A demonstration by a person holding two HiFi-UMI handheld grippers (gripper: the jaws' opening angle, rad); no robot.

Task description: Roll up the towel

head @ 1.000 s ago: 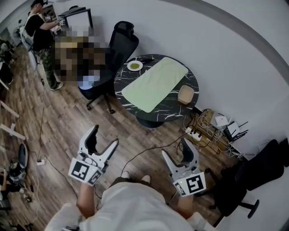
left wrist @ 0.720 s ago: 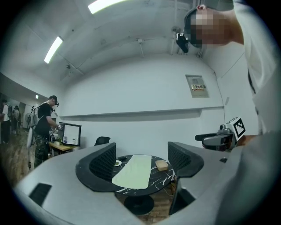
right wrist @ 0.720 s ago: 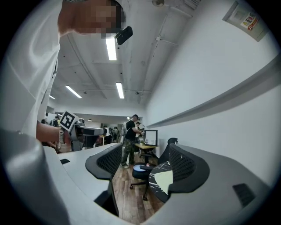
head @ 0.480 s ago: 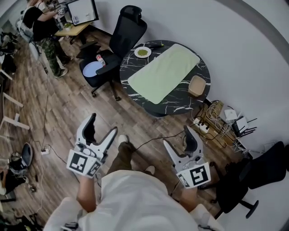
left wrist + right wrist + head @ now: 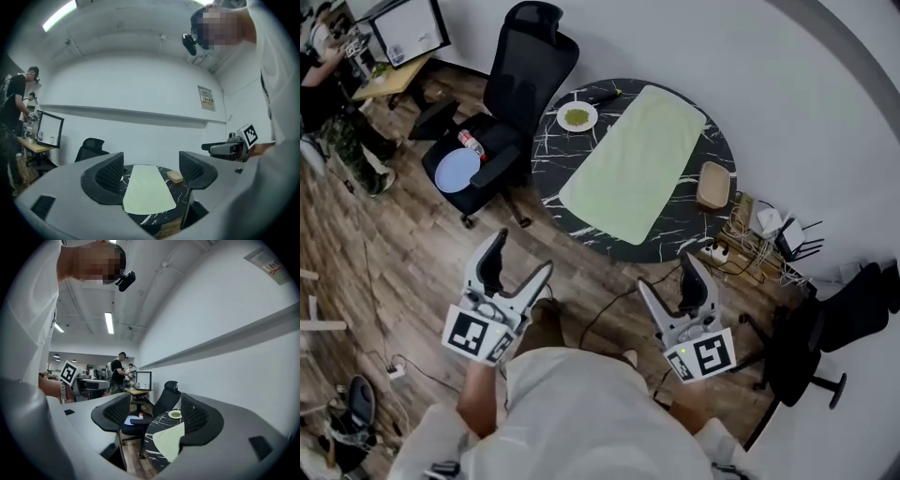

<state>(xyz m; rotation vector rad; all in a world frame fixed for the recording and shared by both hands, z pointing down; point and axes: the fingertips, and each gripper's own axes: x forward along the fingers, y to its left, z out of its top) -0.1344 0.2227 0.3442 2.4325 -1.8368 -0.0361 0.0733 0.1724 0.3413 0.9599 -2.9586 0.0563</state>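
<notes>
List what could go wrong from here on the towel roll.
1. A cable lies in front of the table; walking up could snag it.
2. The plate sits close beside the towel; rolling may nudge it.
3. The towel's near end lies by the table's edge and might slide off when tugged.

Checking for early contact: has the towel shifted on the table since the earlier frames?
No. The towel still lies flat in the same spot, between the plate and the bowl.
</notes>
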